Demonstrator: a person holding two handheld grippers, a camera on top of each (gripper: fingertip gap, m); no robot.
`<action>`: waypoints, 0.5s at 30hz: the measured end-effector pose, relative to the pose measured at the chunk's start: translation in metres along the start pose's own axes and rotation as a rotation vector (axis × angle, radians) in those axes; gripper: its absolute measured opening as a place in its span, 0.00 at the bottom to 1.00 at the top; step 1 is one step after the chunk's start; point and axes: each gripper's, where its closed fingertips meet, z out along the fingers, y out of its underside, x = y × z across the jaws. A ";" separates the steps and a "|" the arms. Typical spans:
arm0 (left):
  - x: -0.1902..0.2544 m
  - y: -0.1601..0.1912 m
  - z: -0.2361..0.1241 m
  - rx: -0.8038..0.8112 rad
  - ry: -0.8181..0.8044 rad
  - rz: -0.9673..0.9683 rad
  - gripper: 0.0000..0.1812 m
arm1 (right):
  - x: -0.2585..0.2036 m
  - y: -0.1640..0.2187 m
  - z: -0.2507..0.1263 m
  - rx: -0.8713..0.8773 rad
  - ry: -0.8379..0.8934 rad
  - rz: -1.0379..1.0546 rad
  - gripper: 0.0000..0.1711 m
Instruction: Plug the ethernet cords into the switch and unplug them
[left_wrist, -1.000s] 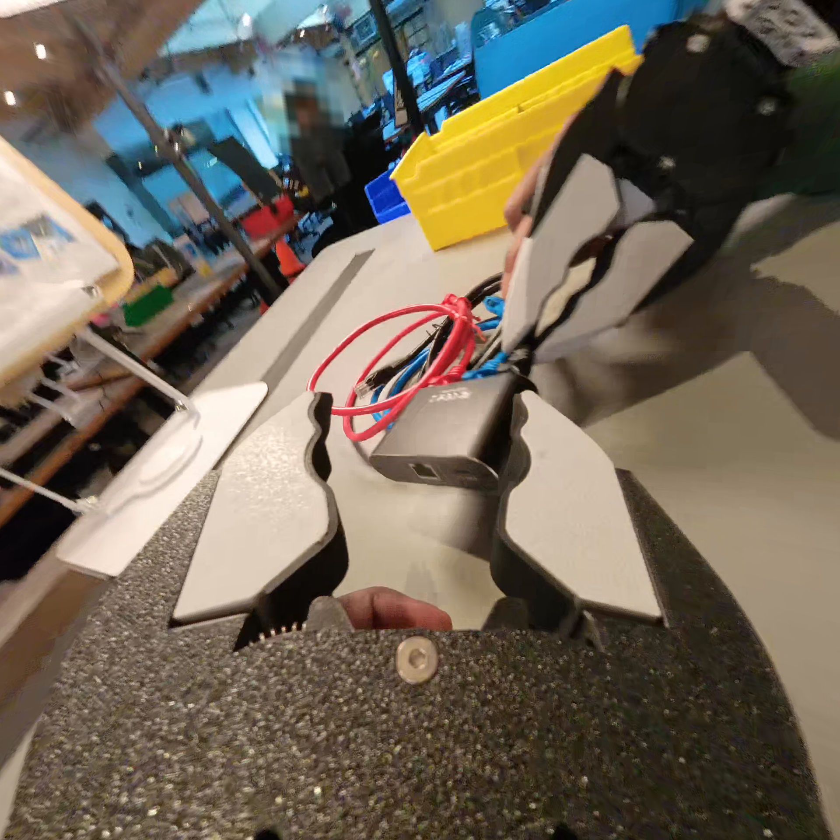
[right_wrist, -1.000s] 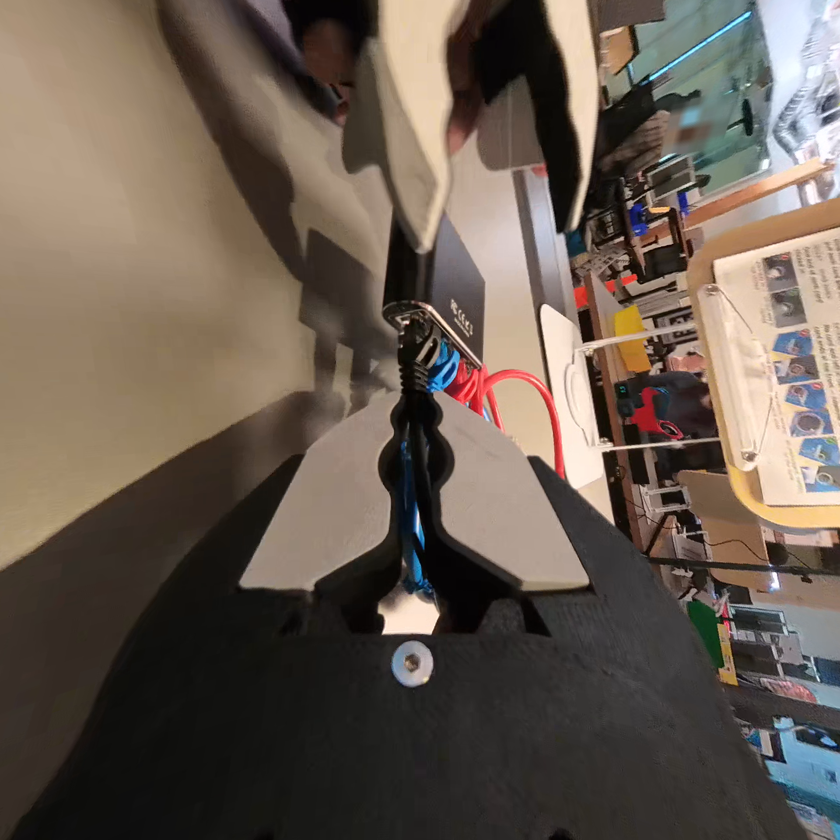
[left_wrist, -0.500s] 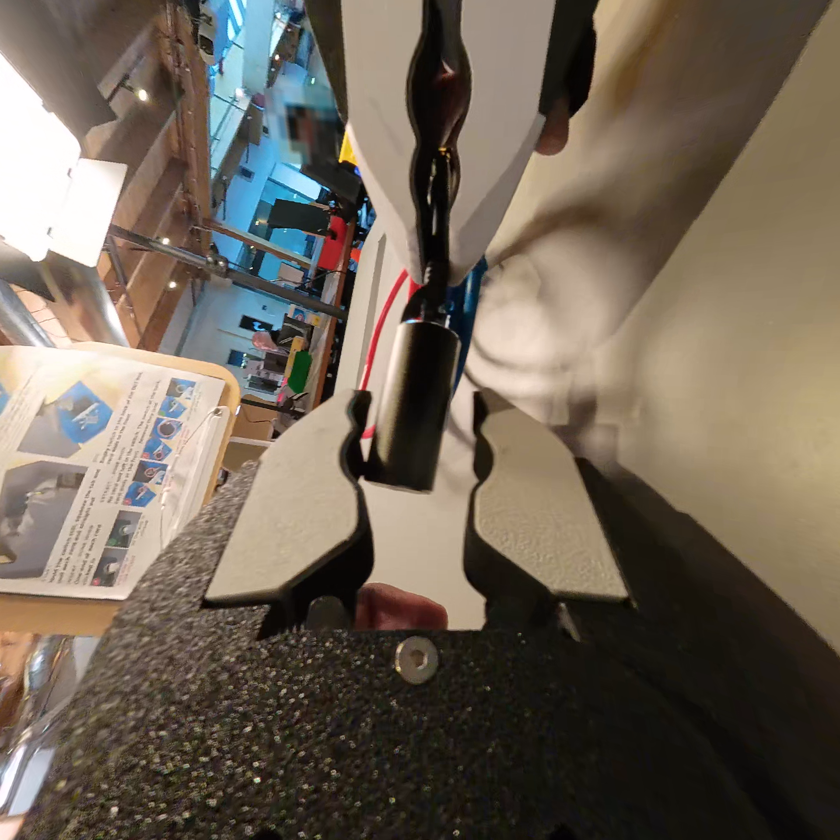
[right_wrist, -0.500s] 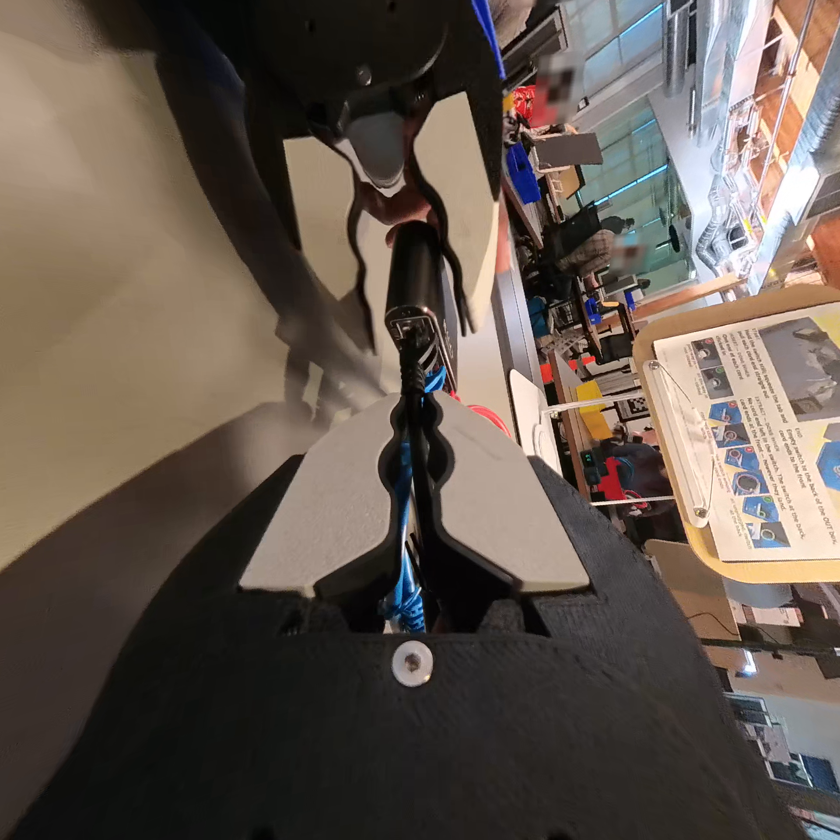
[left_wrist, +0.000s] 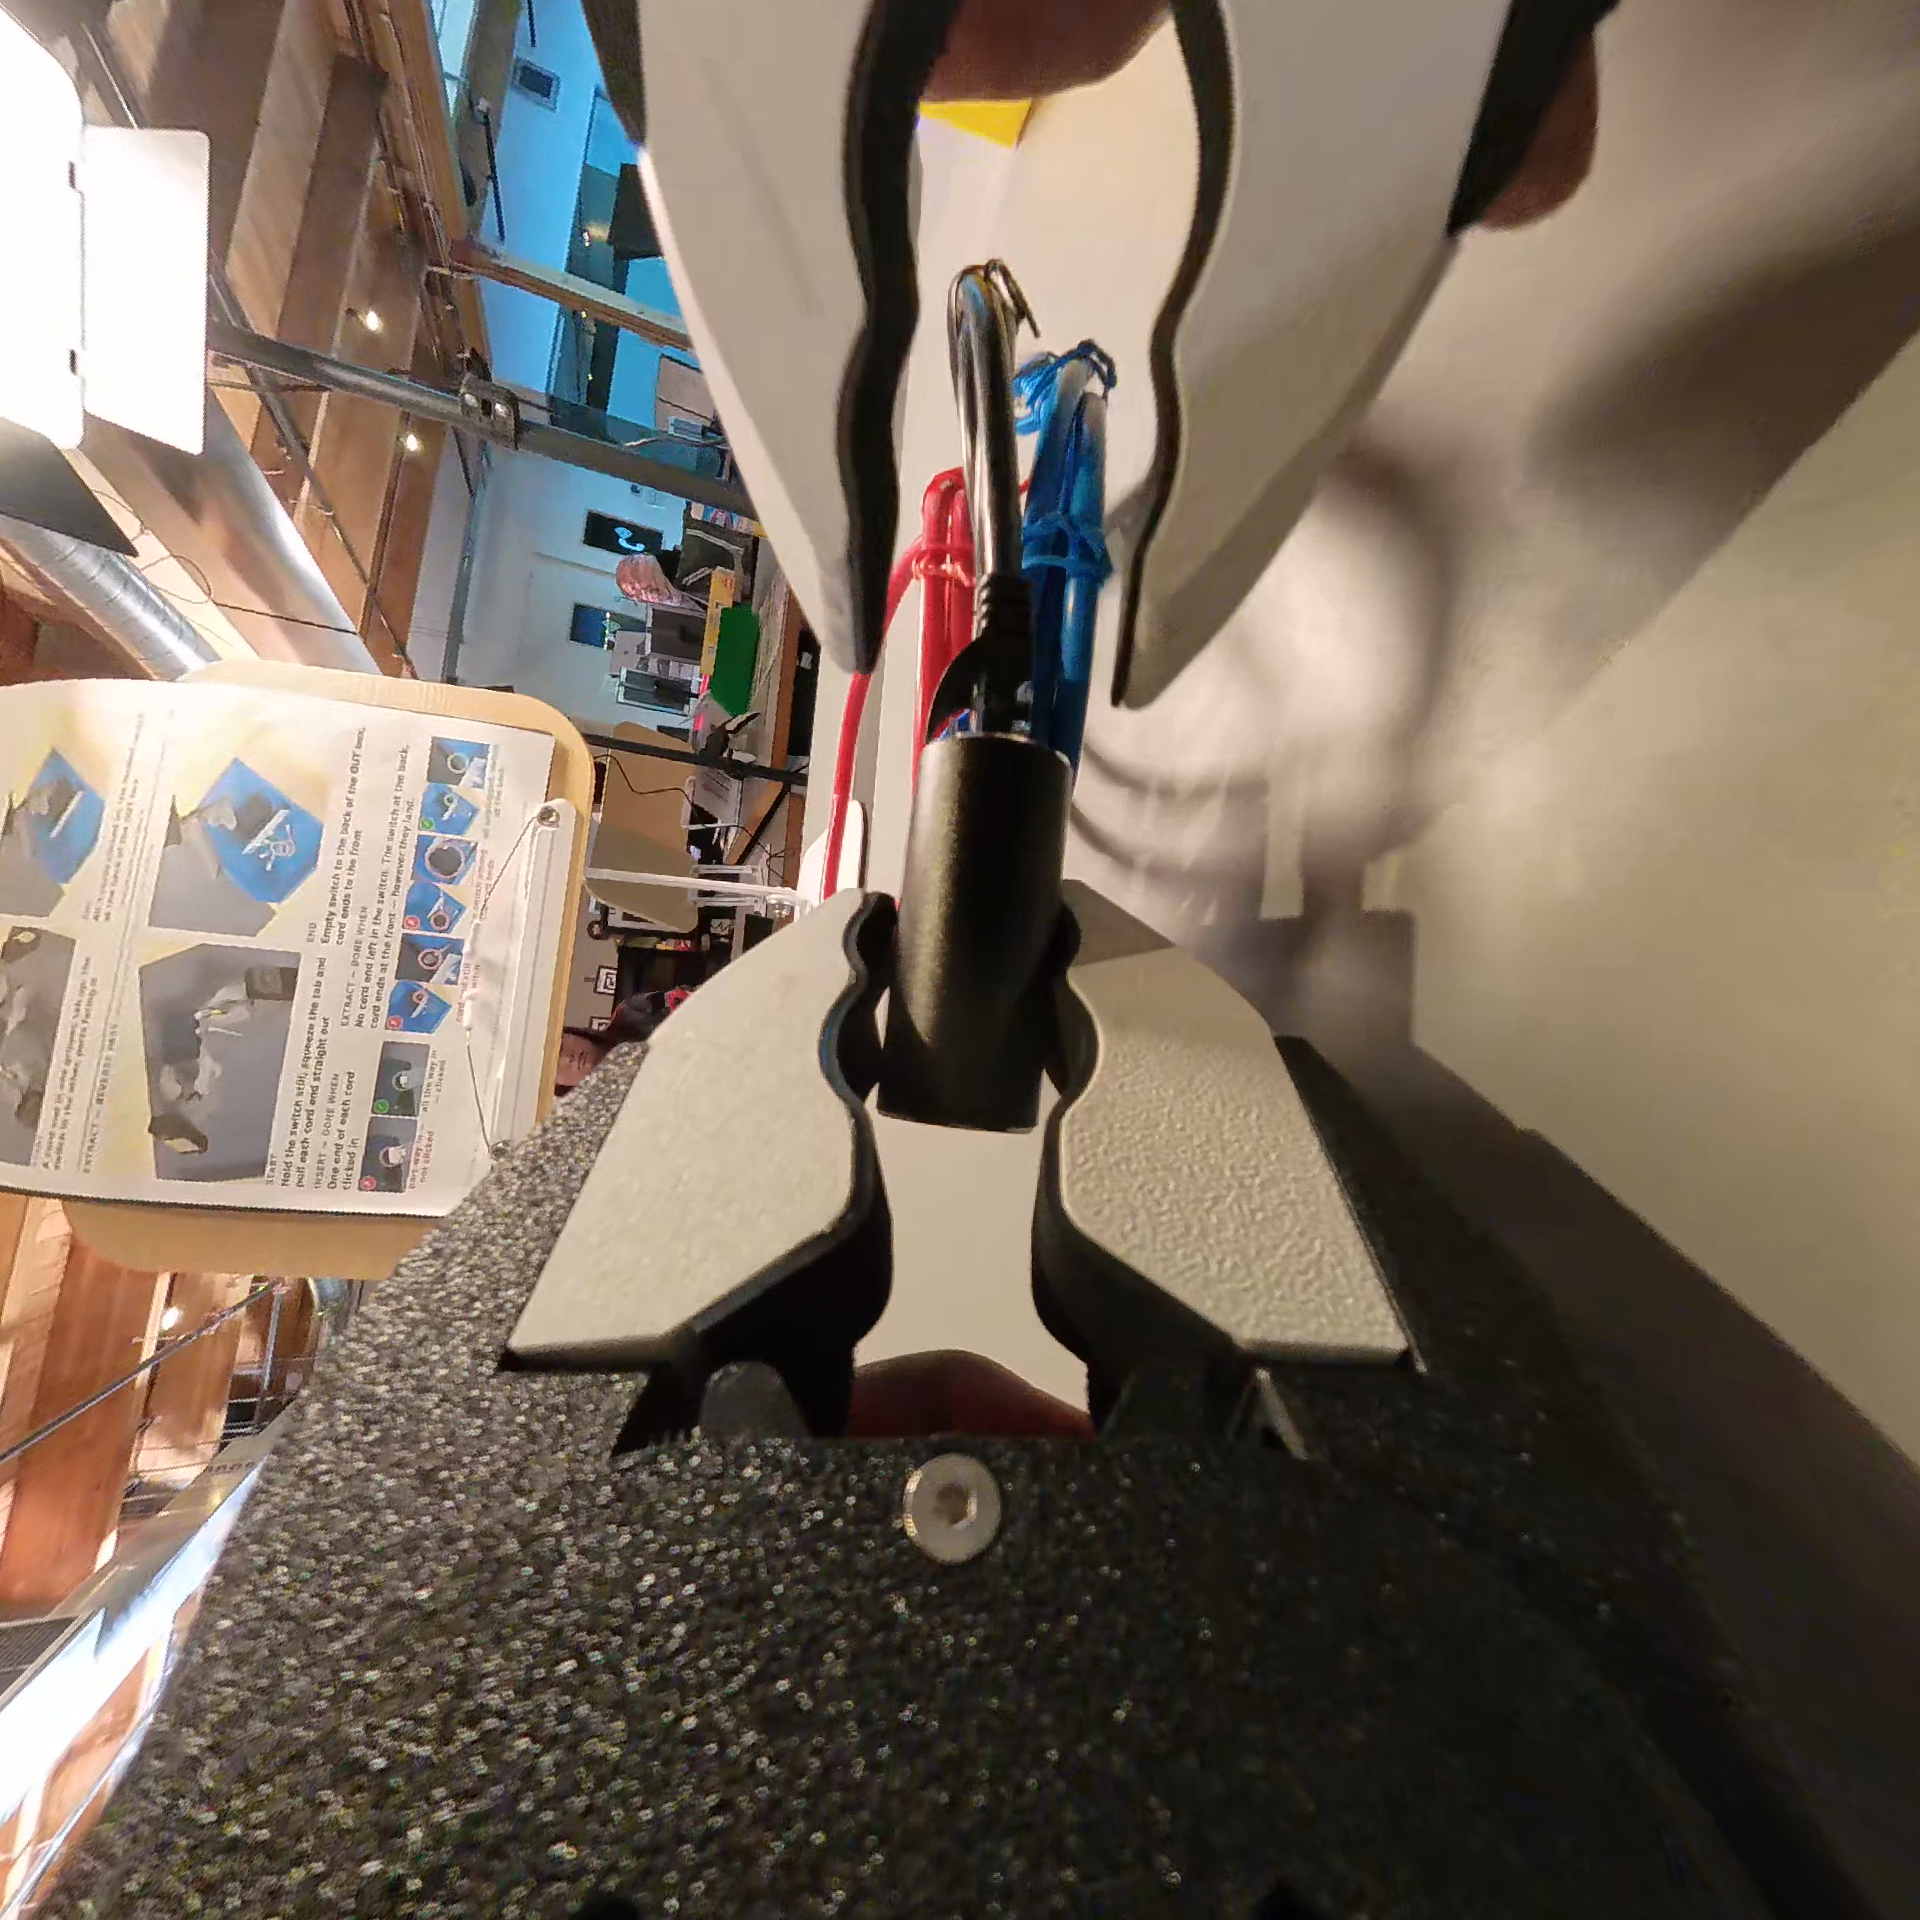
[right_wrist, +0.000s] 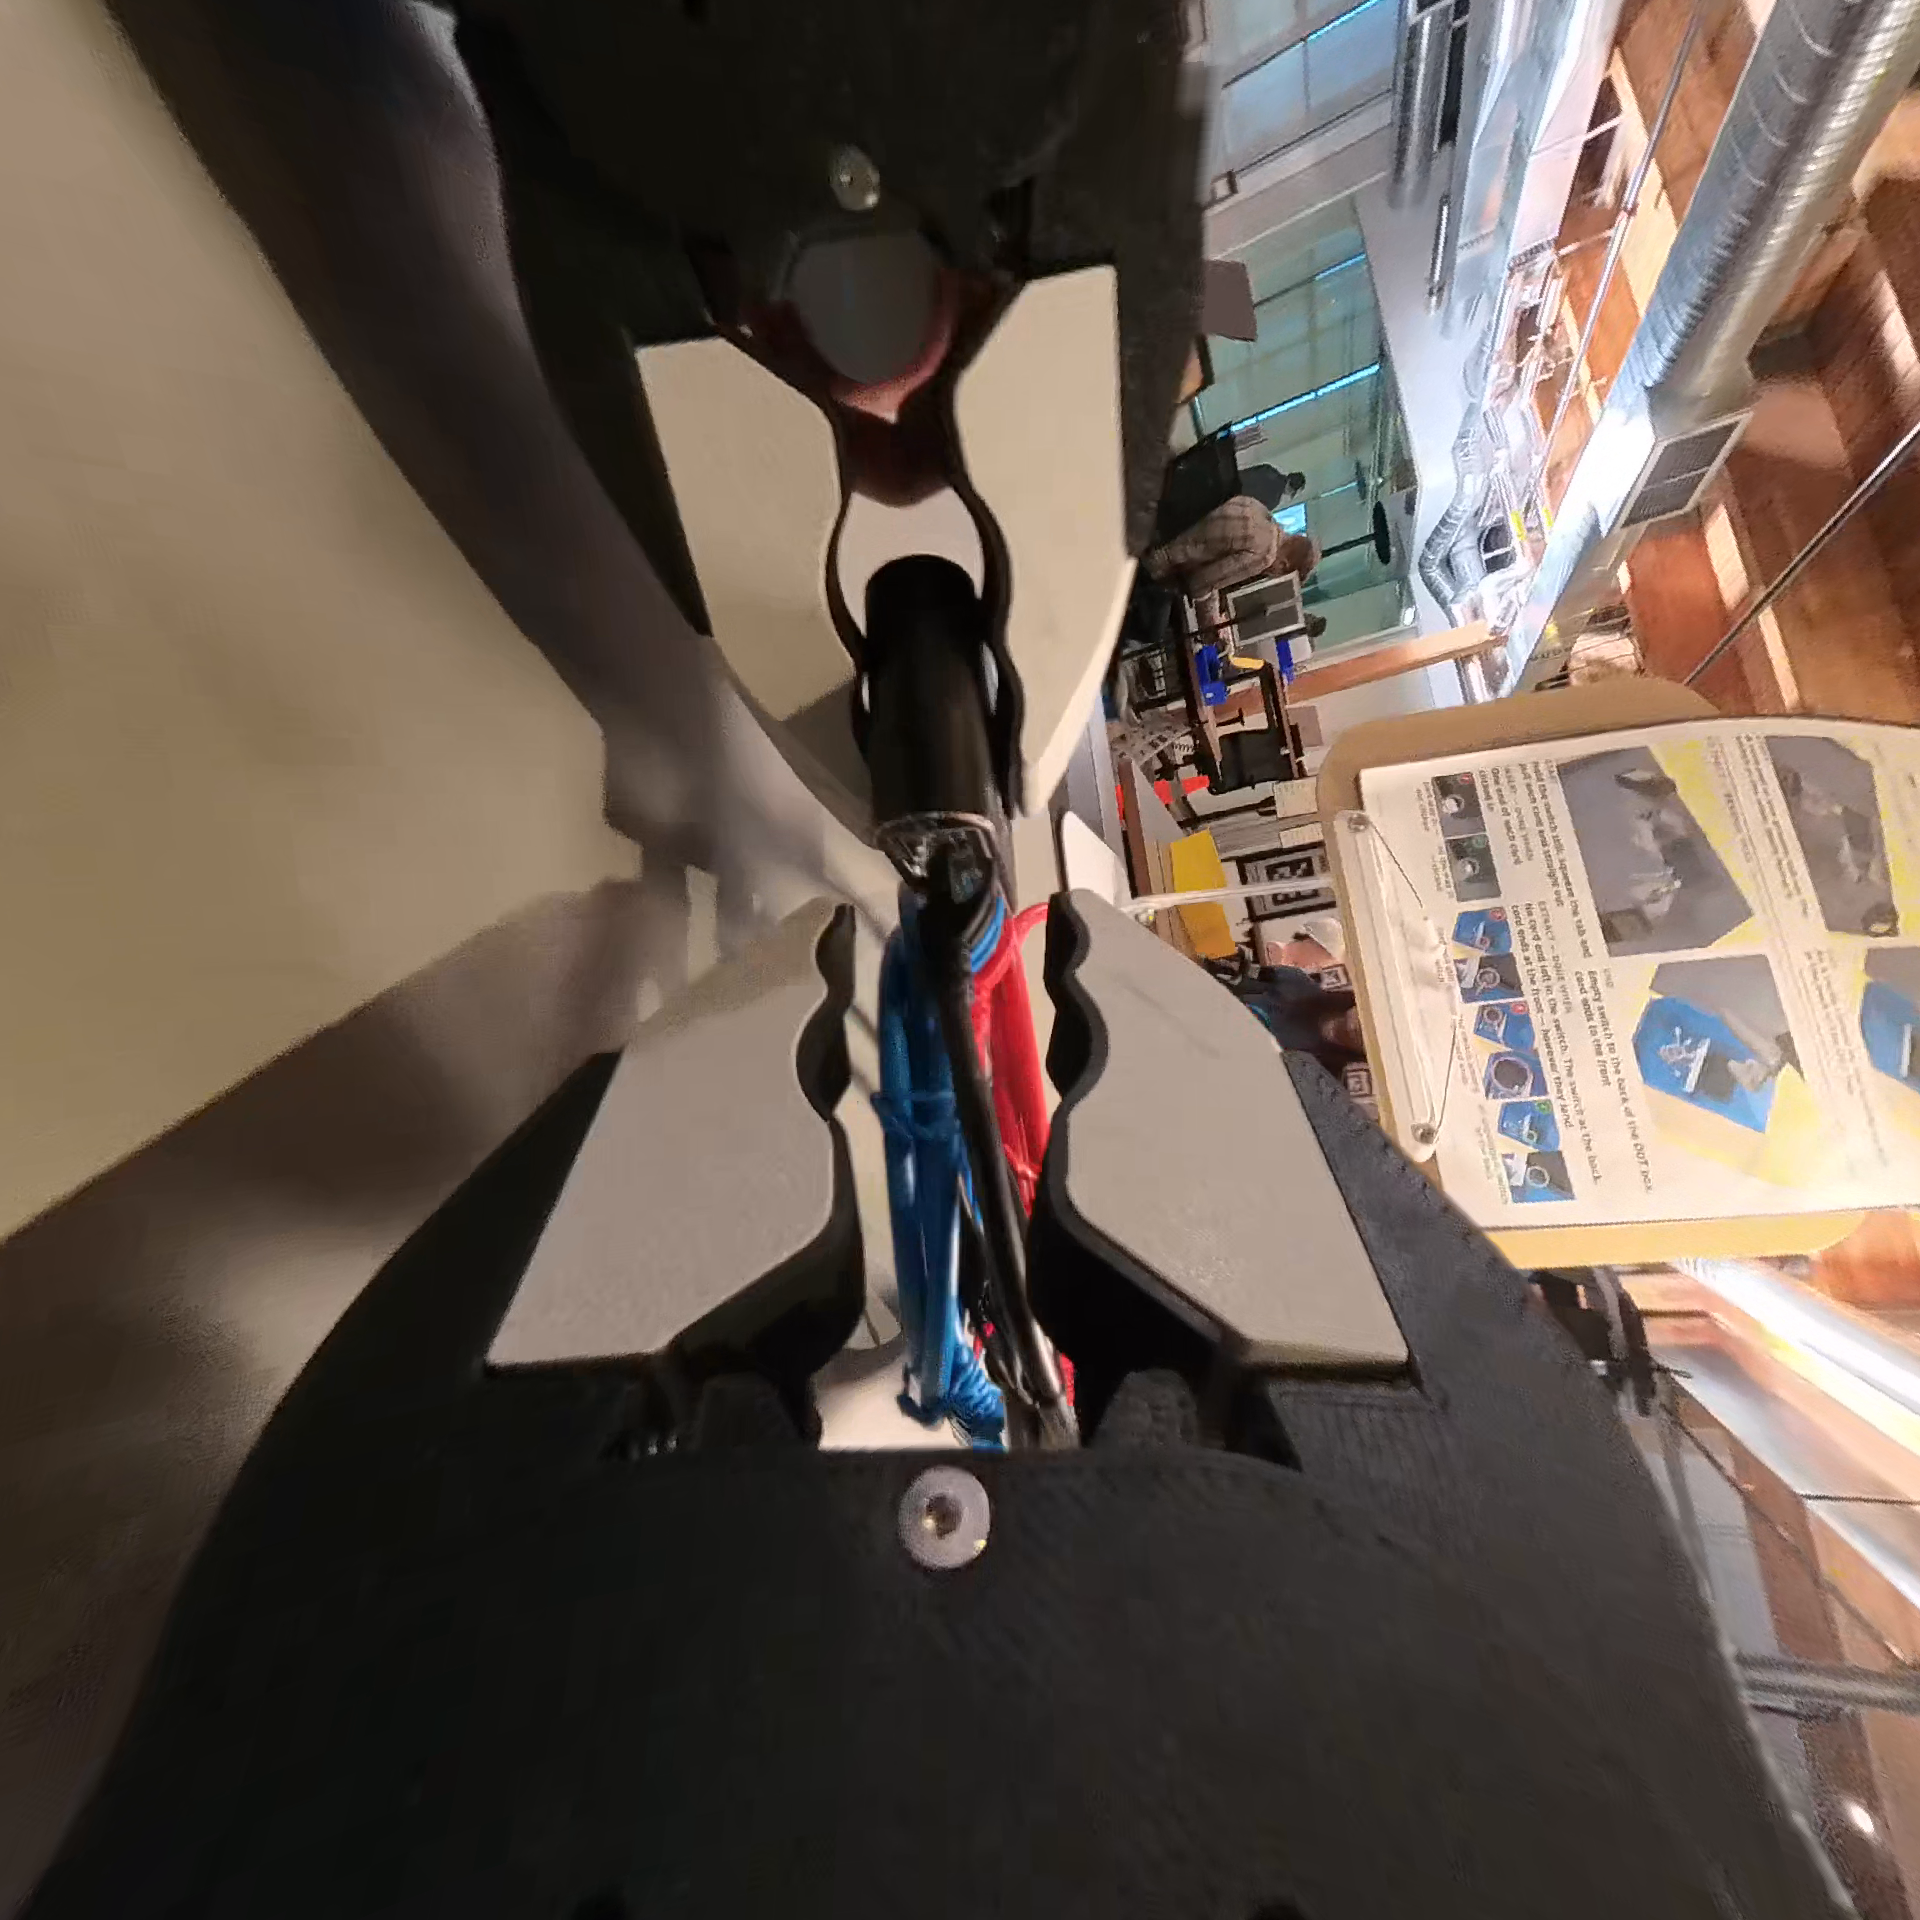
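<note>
Fingers of our left gripper dominate the lower middle of the left wrist view, and we see them closed on the black switch, which stands on end between them with its far face pointing up the frame. From that far face a black cord runs upward, with a blue cord bundled just to its right and a red cord just to its left. Our right gripper reaches in from the top of the frame, its pale fingers spread either side of the cords without pressing them. At centre left we see a printed instruction sheet on a tan board, and the pale table fills the right side. In the right wrist view, our right gripper sits in the lower middle with its fingers apart, the blue cord, black cord and red cord passing loosely through the gap. Beyond them, in the upper middle, the switch is clamped by the left gripper, the black plug seated in its near face. The instruction sheet shows at centre right, the table at left.
</note>
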 end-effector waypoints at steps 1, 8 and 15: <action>0.000 -0.001 0.000 -0.003 0.000 0.004 0.16 | -0.001 -0.001 0.001 -0.007 0.002 -0.011 0.21; 0.001 -0.003 0.003 0.003 0.012 0.003 0.16 | 0.002 0.006 0.006 -0.056 0.048 -0.051 0.17; 0.005 -0.006 0.005 0.011 0.025 0.027 0.16 | -0.004 0.009 0.010 -0.059 0.028 -0.060 0.11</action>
